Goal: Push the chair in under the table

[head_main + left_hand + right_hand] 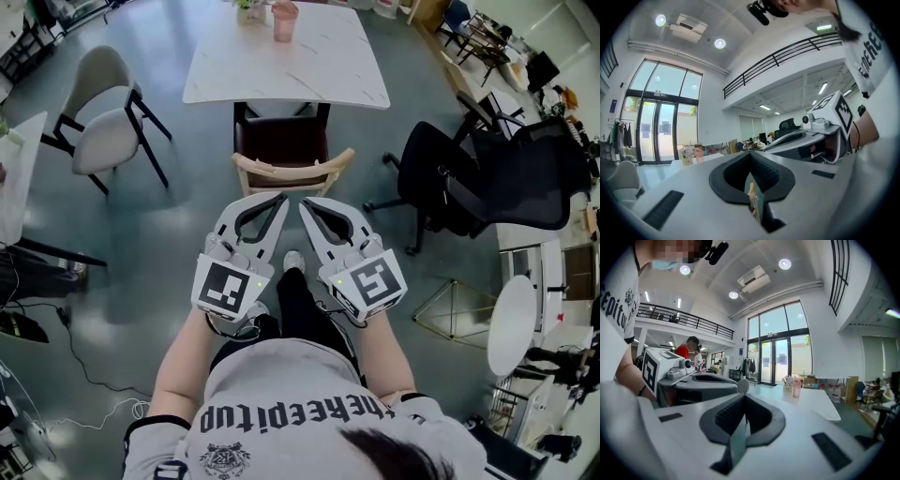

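We held the left gripper (282,197) and right gripper (303,202) closed and empty, just near of the chair (292,171); an off-centre push could skew it against the table (281,70).

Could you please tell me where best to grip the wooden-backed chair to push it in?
Its curved wooden back rail, approached from the near side, opposite the table. The rail is the nearest part and spans the full width, and the seat already points under the tabletop.
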